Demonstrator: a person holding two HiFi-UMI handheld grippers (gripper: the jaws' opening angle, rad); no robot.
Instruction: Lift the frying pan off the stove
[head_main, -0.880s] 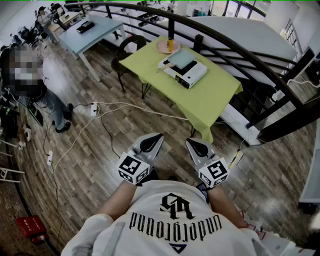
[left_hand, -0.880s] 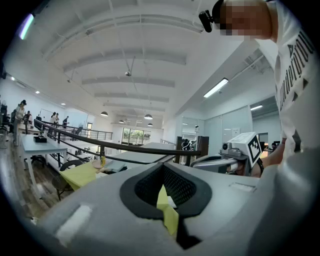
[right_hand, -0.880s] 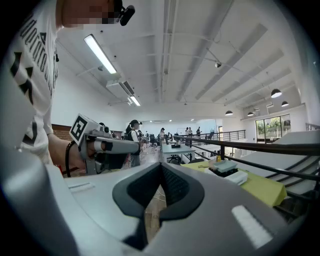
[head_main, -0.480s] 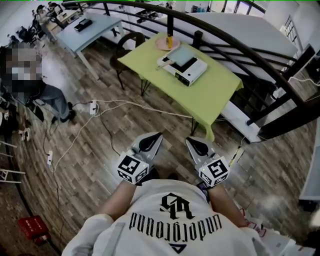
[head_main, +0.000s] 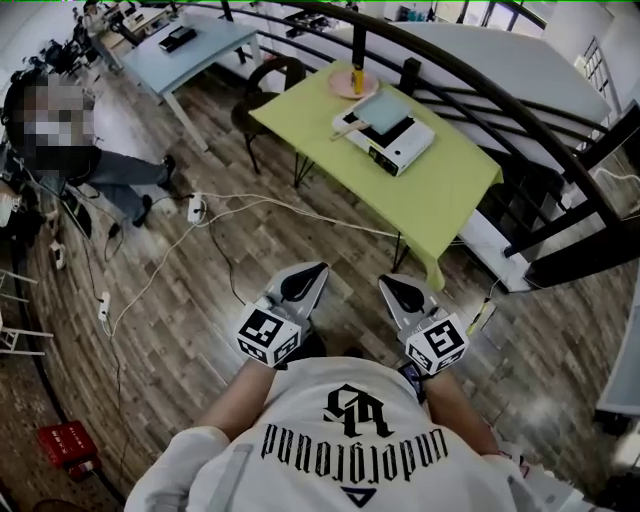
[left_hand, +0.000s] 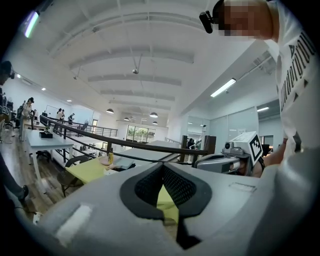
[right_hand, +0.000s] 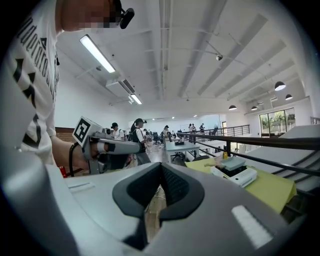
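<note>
Well apart from the grey left gripper (head_main: 316, 268) and grey right gripper (head_main: 386, 282), both clenched on nothing, the pale teal square frying pan (head_main: 385, 108) sat atop the white portable stove (head_main: 402, 152) on the yellow-green clothed table (head_main: 450, 190). Just beside it, a pink round plate (head_main: 338, 92) held a small yellow bottle (head_main: 357, 78).

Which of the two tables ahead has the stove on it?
The yellow-green table, the nearer one: the white stove sits on it with the frying pan on top. The light blue table stands farther off to the left.
</note>
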